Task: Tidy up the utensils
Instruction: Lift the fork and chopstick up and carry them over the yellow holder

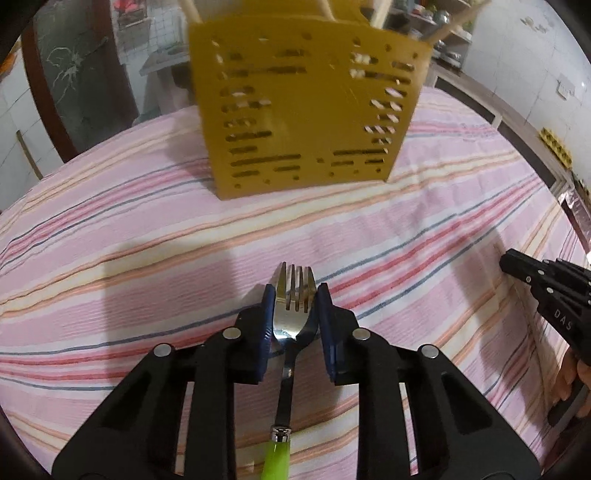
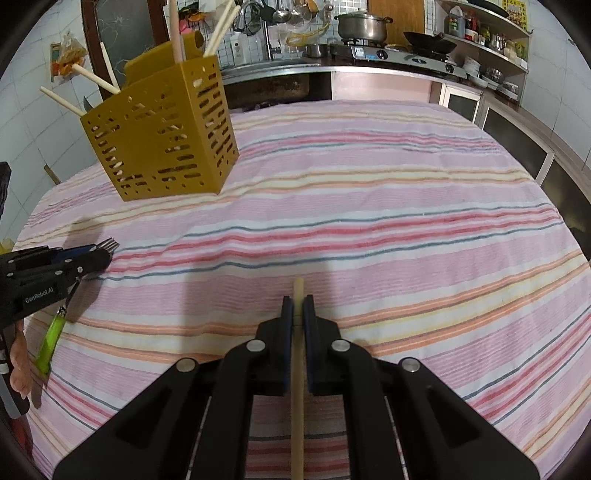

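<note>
Yellow caddy [image 2: 162, 129], striped cloth [image 2: 369, 206], stove pot [image 2: 360, 26]

The left gripper [image 2: 92, 254] carries the white words "GenRobot.AI" on its black side; this is seen from the right wrist view. The right gripper [image 1: 517, 267] shows the white letters "D A S" on its black body in the left wrist view, and the rest of that word is hidden. A yellow poster [image 2: 514, 10] on the wall at the top right has print, but it is too small to read.
</note>
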{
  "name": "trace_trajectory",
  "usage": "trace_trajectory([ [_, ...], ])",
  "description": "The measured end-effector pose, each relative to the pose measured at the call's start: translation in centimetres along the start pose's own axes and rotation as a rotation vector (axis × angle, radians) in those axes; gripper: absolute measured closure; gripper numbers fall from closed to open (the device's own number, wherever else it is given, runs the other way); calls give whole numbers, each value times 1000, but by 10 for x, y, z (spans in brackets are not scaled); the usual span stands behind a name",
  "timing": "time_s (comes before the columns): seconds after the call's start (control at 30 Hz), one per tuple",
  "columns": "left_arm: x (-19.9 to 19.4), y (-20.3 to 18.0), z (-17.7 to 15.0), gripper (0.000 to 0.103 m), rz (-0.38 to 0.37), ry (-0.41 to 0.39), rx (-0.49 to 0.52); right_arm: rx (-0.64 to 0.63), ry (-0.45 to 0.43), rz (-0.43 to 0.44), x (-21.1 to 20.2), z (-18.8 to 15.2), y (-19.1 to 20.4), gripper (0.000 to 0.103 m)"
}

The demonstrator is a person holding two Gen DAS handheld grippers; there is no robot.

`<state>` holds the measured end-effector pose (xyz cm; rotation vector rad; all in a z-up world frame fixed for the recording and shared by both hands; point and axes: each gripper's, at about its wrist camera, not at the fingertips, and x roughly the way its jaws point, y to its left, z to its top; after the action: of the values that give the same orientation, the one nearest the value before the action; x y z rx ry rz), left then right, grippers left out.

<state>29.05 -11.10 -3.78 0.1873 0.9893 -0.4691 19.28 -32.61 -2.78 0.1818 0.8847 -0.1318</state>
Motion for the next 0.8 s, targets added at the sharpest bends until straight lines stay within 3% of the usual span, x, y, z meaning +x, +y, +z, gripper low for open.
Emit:
trace_trajectory([
  [0.27,-61,12,-7,82,44,-170,-60,25,-106,29,-29,11,6,97],
  [0.53,-133,21,-21,82,102,-368,-126,28,-321,97,-81,22,21,97],
  [0.8,-161,21,-47,82,135,-444,-145,-6,-508,117,-110,15,39,97],
])
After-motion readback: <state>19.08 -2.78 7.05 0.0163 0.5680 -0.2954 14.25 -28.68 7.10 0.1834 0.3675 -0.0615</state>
